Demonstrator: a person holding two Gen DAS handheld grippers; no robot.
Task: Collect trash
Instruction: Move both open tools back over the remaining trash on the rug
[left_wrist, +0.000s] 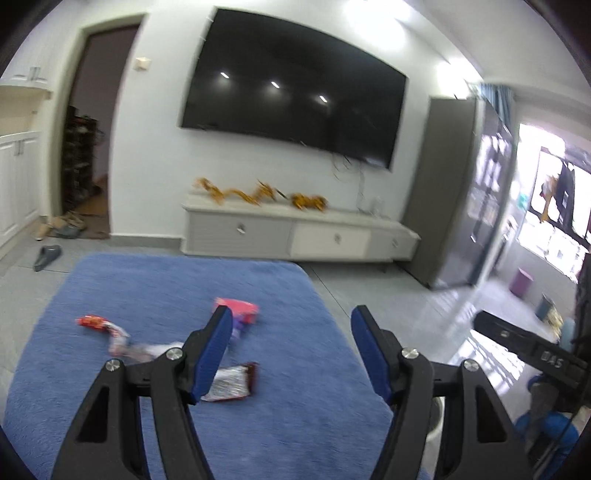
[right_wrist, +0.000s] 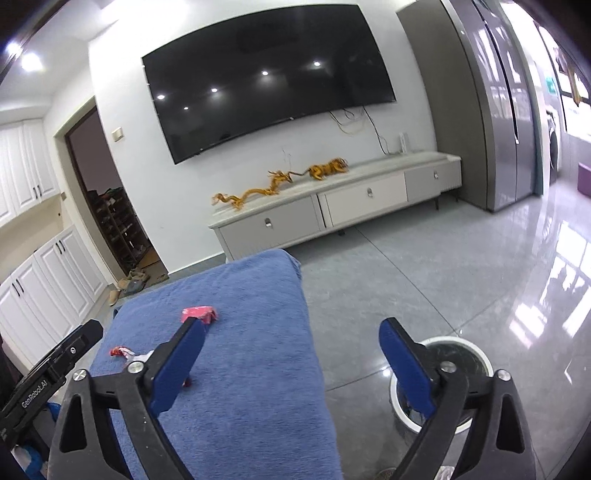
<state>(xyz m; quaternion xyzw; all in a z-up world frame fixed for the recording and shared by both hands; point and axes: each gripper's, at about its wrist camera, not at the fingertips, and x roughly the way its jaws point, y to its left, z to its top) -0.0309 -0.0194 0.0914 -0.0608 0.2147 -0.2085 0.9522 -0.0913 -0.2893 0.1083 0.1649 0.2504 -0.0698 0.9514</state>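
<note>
A blue cloth (left_wrist: 184, 288) covers the table and carries 3 crumpled wrappers: a pink one (left_wrist: 242, 308) farthest away, a red-and-white one (left_wrist: 107, 328) to the left, and a silver-and-red one (left_wrist: 234, 382) nearest. The left gripper (left_wrist: 290, 350) and right gripper (right_wrist: 291, 354) both hang wide apart, empty, above the cloth. A white-rimmed bin (right_wrist: 461, 363) stands on the floor just right of the table.

Counting from my left tongs: three snack wrappers on the blue cloth, a pink one (left_wrist: 238, 309), a red-and-white one (left_wrist: 107, 330), a silver one (left_wrist: 232, 382). One trash bin (right_wrist: 469, 363). One television (right_wrist: 266, 77). Two golden dragon figures (right_wrist: 255, 194) (right_wrist: 328, 168).
</note>
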